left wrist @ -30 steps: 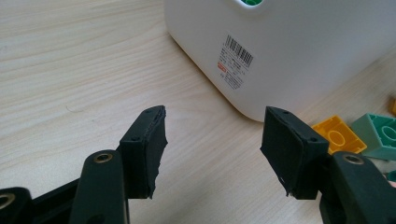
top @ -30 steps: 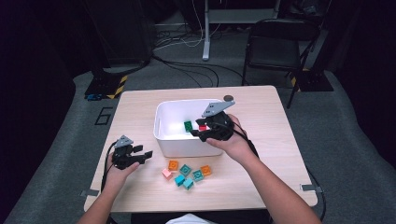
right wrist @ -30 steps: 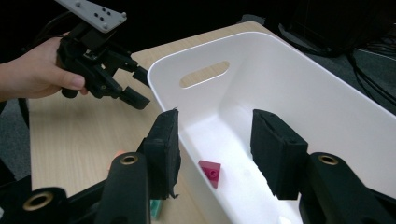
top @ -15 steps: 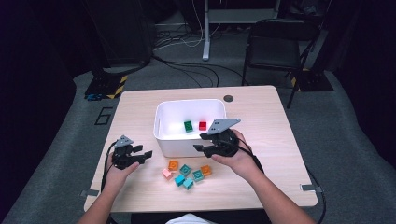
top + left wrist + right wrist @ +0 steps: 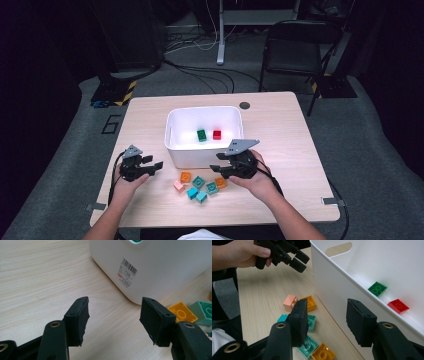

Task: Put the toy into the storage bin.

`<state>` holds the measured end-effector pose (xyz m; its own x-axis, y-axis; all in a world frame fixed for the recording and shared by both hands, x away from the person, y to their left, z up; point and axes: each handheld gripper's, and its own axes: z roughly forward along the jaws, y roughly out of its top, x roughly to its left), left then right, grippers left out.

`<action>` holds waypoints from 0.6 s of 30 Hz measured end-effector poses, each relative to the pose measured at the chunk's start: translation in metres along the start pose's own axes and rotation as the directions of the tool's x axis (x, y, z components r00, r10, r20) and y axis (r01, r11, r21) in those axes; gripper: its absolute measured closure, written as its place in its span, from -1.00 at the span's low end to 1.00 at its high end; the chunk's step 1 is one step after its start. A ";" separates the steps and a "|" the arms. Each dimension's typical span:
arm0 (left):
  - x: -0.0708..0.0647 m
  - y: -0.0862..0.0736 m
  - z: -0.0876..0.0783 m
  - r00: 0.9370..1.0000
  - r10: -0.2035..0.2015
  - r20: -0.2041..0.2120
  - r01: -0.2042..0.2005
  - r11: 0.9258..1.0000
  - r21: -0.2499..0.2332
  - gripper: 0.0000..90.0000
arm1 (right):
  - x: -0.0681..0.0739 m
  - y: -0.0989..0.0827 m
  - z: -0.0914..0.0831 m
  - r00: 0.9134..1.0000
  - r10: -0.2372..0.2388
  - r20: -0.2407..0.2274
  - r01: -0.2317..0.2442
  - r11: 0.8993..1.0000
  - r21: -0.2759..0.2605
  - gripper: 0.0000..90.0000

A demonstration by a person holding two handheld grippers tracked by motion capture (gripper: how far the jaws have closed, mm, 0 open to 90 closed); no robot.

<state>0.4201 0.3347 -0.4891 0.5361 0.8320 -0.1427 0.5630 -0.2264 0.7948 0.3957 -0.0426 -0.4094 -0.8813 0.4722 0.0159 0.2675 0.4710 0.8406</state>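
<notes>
A bin sits mid-table with two bricks inside. More bricks lie just before it, between both grippers.

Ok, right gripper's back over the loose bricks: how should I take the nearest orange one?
Come straight down on the orange brick with the open right gripper, pads on two opposite flat side walls. It lies studs up at the cluster's right end beside a teal brick, so its outer side looks freest.

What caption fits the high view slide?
Right tongs open above loose plastic bricks; green brick, red brick inside white plastic bin.
</notes>
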 end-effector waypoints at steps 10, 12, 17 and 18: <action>0.000 0.000 0.000 1.000 0.003 0.004 -0.003 1.000 0.006 -0.12 | -0.001 -0.025 0.015 1.000 0.005 0.008 -0.005 0.999 0.046 0.14; 0.000 0.000 0.000 1.000 0.002 0.002 -0.002 1.000 0.006 -0.12 | -0.003 -0.031 0.018 1.000 0.006 0.003 -0.006 0.999 0.053 0.14; 0.000 0.000 0.000 1.000 -0.001 0.000 0.001 1.000 -0.002 -0.12 | -0.007 -0.046 0.027 1.000 0.013 -0.011 -0.012 0.997 0.070 0.14; 0.000 0.000 0.000 1.000 0.002 -0.001 -0.002 1.000 -0.001 -0.12 | -0.007 -0.048 0.029 1.000 0.014 -0.013 -0.013 0.997 0.075 0.14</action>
<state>0.4205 0.3349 -0.4895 0.5367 0.8320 -0.1407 0.5611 -0.2273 0.7959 0.4001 -0.0473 -0.4656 -0.8825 0.4690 0.0348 0.3074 0.5194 0.7973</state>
